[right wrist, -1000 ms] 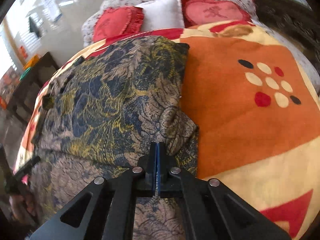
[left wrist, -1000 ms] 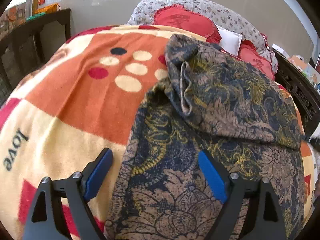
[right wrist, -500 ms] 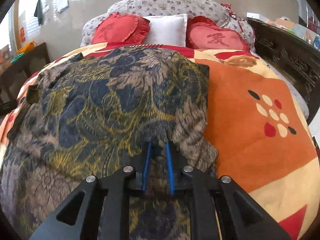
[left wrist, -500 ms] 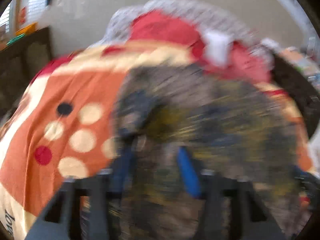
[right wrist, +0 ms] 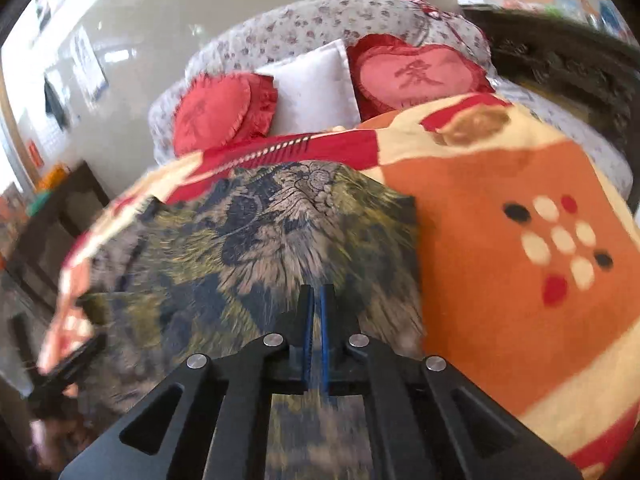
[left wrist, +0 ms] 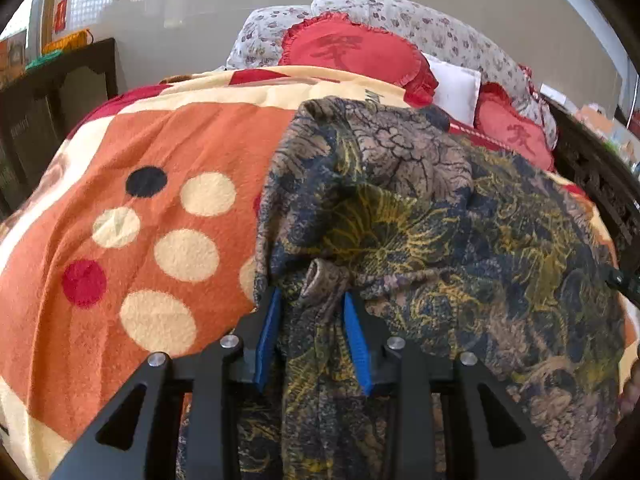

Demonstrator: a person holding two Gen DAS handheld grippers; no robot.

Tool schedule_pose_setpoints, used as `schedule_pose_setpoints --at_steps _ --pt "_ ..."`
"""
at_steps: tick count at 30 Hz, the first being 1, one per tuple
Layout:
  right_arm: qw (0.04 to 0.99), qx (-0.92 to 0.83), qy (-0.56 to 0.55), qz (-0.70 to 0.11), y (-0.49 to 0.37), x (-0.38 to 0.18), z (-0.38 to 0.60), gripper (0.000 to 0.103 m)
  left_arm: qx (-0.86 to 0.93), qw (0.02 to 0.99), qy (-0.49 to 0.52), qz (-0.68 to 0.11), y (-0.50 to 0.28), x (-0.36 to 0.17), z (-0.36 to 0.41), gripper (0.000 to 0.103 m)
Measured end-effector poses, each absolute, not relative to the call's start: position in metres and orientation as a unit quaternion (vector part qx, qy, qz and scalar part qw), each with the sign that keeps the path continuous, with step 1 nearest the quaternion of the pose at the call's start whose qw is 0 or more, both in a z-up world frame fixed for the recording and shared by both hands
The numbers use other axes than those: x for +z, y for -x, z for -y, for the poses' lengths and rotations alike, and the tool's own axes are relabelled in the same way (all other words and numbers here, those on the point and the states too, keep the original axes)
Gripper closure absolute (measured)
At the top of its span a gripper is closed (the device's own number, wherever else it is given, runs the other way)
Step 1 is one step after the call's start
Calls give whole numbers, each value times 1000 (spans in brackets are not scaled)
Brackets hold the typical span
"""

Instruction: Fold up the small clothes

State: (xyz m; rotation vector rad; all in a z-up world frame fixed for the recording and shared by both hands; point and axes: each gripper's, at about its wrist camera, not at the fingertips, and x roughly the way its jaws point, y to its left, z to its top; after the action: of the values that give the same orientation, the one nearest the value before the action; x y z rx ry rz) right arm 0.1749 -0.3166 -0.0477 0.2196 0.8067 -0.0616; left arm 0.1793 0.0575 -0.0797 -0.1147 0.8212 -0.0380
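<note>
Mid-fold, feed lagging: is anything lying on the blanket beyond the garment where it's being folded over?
Nothing visible. Both tongs, left and right, already pinch the dark floral patterned garment; the orange fleece blanket ahead looks bare up to the red heart cushions.

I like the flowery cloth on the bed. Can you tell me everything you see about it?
The patterned garment is soft woven-looking fabric, printed with navy, tan and mustard-yellow flowers. It lies rumpled on the orange spotted blanket, one part folded over the rest, below the red heart cushions. The left tool has a bunched fold of it between its blue pads. The right tool is nearly shut over its other side; blur hides whether it pinches cloth.
</note>
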Motion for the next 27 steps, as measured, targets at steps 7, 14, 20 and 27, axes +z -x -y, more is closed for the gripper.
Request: schedule_pose_setpoints --at_steps 7,14,20,27 --pt "924 -42 -98 -367 -187 -66 338 89 -3 915 30 -403 -184 -82 -49 66" --pt "925 -8 -42 -377 -145 -33 307 87 -8 914 42 -403 -184 -83 -53 66" --pt "911 25 -8 -412 -86 -83 286 83 -8 914 41 -403 -184 -83 -52 66" --pt "900 16 -6 -436 -86 -70 285 83 -3 905 -6 -425 -170 -59 -45 55"
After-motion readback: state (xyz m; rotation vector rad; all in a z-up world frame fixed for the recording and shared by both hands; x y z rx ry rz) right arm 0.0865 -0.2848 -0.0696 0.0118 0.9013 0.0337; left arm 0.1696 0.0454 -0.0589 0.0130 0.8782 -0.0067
